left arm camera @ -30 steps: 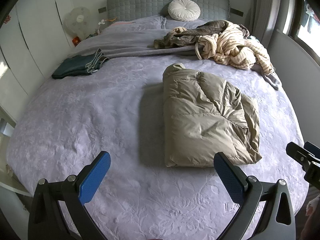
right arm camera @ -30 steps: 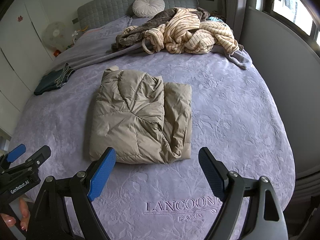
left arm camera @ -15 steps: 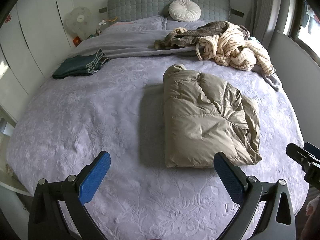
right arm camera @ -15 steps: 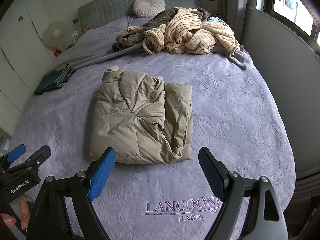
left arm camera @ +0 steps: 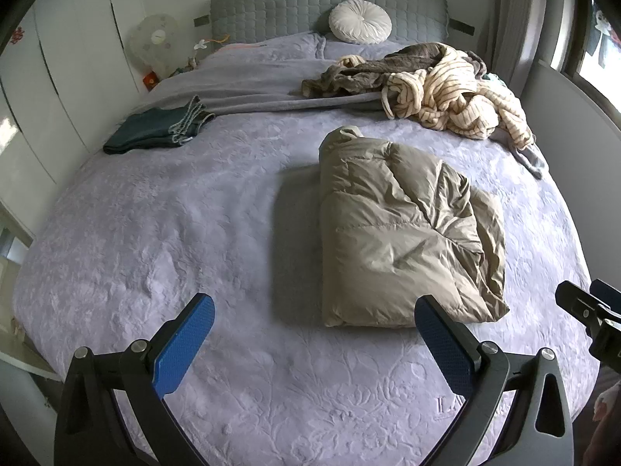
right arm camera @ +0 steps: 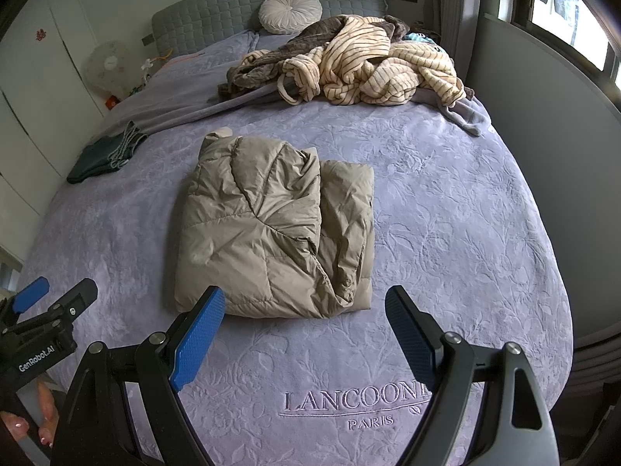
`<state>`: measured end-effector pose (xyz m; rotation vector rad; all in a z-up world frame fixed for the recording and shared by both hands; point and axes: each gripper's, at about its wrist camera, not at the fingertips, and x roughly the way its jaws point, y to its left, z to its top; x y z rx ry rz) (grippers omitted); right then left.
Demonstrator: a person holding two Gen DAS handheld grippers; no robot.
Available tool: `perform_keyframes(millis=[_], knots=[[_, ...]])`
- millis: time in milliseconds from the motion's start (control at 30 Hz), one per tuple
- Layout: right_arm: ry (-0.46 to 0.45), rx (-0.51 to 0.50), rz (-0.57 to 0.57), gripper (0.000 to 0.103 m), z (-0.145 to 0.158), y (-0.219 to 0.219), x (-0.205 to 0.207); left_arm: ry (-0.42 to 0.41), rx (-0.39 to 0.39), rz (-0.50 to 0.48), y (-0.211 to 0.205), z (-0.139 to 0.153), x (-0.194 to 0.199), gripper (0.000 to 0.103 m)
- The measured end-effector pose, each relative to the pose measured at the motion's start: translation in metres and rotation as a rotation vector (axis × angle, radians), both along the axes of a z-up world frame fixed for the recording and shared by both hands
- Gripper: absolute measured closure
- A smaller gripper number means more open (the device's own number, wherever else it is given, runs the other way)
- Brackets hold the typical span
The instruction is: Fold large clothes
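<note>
Far left on the bed [left arm camera: 163, 233]: folded dark green garment [left arm camera: 155, 130] near the wardrobe-side edge, well apart from everything else.

Left tongs [left arm camera: 314, 334]: wide open, nothing between the blue pads, hovering over bare purple bedspread at the foot end. In the left wrist view the folded beige puffer jacket [left arm camera: 403, 233] lies ahead and to the right of them; its near edge sits just beyond the right pad, not touching it.

Jacket position: middle of the bed, folded into a compact rectangle, lying flat, hood end pointing toward the headboard.

Right tongs [right arm camera: 304, 334]: also wide open, empty. In the right wrist view the jacket [right arm camera: 268, 229] lies straight ahead and slightly left; its near edge lies just past the left pad, no contact visible. Embroidered "LANCOONE PARIS" lettering [right arm camera: 357, 400] on the bedspread sits between the tongs' arms, below the jacket.

Far end, right side: heap of unfolded clothes [right arm camera: 368, 66], striped cream fleece over brown fabric, well apart from the jacket. Round white cushion [right arm camera: 290, 11] against the grey headboard.
</note>
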<state>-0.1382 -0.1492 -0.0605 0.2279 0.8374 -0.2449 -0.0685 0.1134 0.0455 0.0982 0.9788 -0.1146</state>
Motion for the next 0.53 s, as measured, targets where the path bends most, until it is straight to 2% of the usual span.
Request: perform_keyframes(millis=[533], knots=[[0.006, 0.003, 0.003, 0.016, 0.001, 0.004, 0.001, -0.014, -0.020, 0.002, -0.009, 0.006, -0.002, 0.000]])
